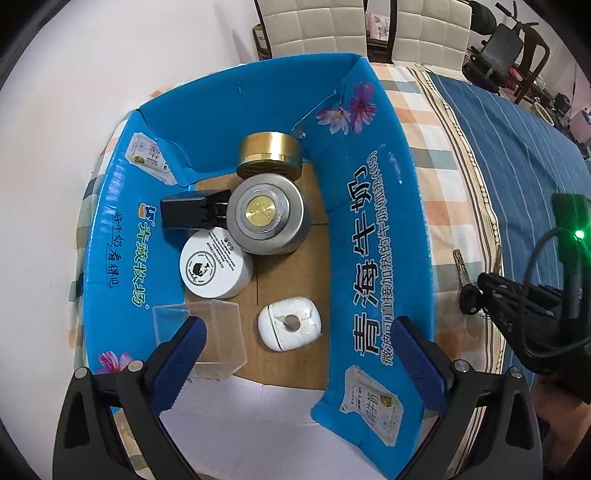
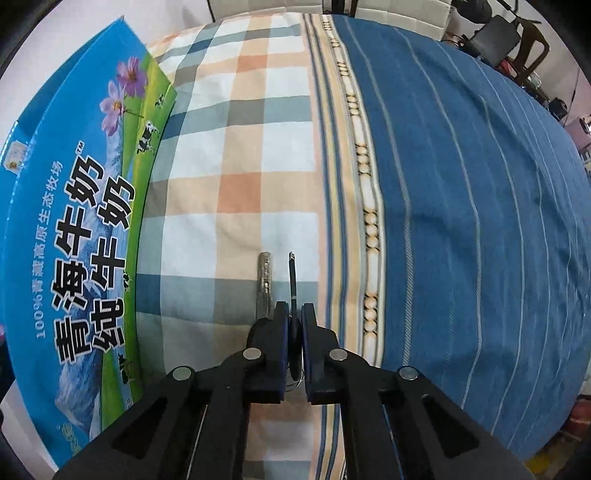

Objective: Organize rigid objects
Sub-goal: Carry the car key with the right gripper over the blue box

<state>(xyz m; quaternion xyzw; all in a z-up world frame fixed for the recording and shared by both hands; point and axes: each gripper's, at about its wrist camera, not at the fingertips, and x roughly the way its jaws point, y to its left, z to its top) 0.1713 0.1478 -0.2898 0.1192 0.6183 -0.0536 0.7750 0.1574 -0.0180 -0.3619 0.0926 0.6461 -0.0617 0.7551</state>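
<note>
An open blue cardboard box (image 1: 369, 206) lies on the bed. On its floor sit a gold round tin (image 1: 269, 155), a silver round tin (image 1: 266, 218), a black charger (image 1: 192, 214), a white cream jar (image 1: 214, 264), a clear plastic box (image 1: 218, 332) and a white earbud case (image 1: 290, 328). My left gripper (image 1: 299, 328) hovers open over the box with nothing between its fingers. My right gripper (image 2: 294, 308) is shut on the black head of a bunch of keys (image 2: 264, 277), above the checked sheet to the right of the box. The left wrist view also shows this gripper (image 1: 480, 286) and the keys (image 1: 461, 269).
The bed carries a checked sheet (image 2: 236, 192) and a blue striped cover (image 2: 461, 184). The box's outer wall (image 2: 74, 221) stands to the left of my right gripper. White padded chairs (image 1: 332, 26) and dark furniture (image 1: 506, 48) stand beyond the bed.
</note>
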